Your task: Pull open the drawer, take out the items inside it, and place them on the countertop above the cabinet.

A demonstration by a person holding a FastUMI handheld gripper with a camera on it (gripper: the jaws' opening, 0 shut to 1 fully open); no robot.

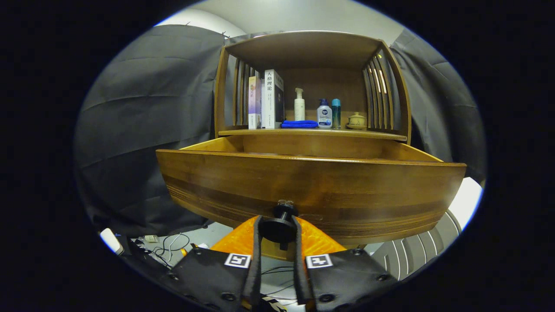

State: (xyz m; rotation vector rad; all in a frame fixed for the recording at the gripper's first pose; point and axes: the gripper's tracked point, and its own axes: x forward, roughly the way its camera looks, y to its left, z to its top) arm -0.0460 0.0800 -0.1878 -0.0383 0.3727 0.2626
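A brown wooden drawer [310, 190] stands pulled out from the cabinet toward me, its front panel wide across the view. Its dark round knob [279, 227] sits between my two fingers, and my gripper [278, 232] is shut on it. The drawer's inside is hidden behind the front panel. Above it lies the countertop [312, 132], a shelf bay carrying two upright books [266, 102], a folded blue cloth [299, 124], a white pump bottle [299, 105], a small blue-capped bottle [324, 114], a teal bottle [336, 112] and a small lidded pot [356, 121].
Slatted wooden sides [379, 93] and a top board close in the shelf bay. Black cloth walls hang on both sides. Cables and a power strip [162, 247] lie on the floor below left. A white slatted object [427, 245] stands at the lower right.
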